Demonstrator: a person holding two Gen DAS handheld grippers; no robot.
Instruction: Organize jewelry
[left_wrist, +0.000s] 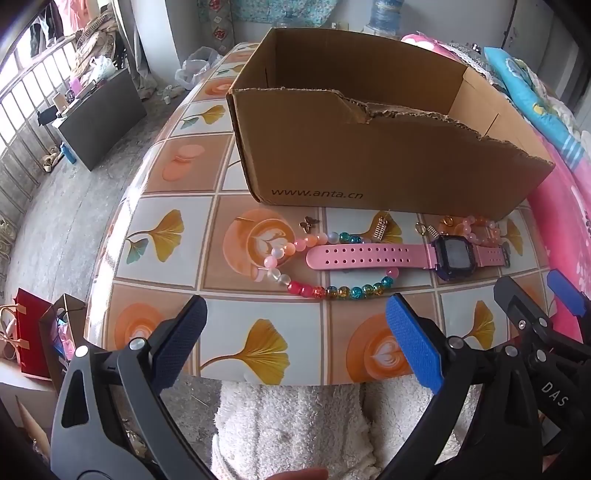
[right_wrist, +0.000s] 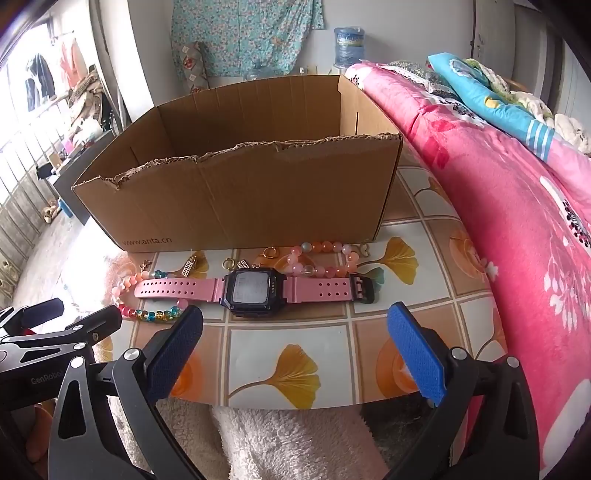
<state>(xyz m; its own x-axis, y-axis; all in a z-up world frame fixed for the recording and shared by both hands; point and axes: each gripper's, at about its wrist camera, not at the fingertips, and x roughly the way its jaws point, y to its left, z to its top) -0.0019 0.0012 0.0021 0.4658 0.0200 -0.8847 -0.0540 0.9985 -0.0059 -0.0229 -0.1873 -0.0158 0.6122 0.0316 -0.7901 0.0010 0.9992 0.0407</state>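
A pink-strapped digital watch (left_wrist: 406, 254) (right_wrist: 255, 290) lies flat on the patterned table (left_wrist: 177, 177), in front of an open cardboard box (left_wrist: 369, 162) (right_wrist: 240, 192). A multicoloured bead bracelet (left_wrist: 314, 290) (right_wrist: 155, 314) curls around the strap's left end. A pink bead bracelet (right_wrist: 325, 258) (left_wrist: 476, 229) lies behind the watch's right end. Small gold charms (left_wrist: 308, 223) (right_wrist: 188, 267) and rings (right_wrist: 271, 253) lie along the box front. My left gripper (left_wrist: 295, 321) is open and empty near the table's front edge. My right gripper (right_wrist: 295, 332) is open and empty, just before the watch.
A bed with a pink floral blanket (right_wrist: 517, 221) borders the table on the right. White fleece (right_wrist: 288, 443) lies below the table's front edge. The other gripper shows at the right of the left wrist view (left_wrist: 535, 306). A dark cabinet (left_wrist: 103, 122) stands on the floor at left.
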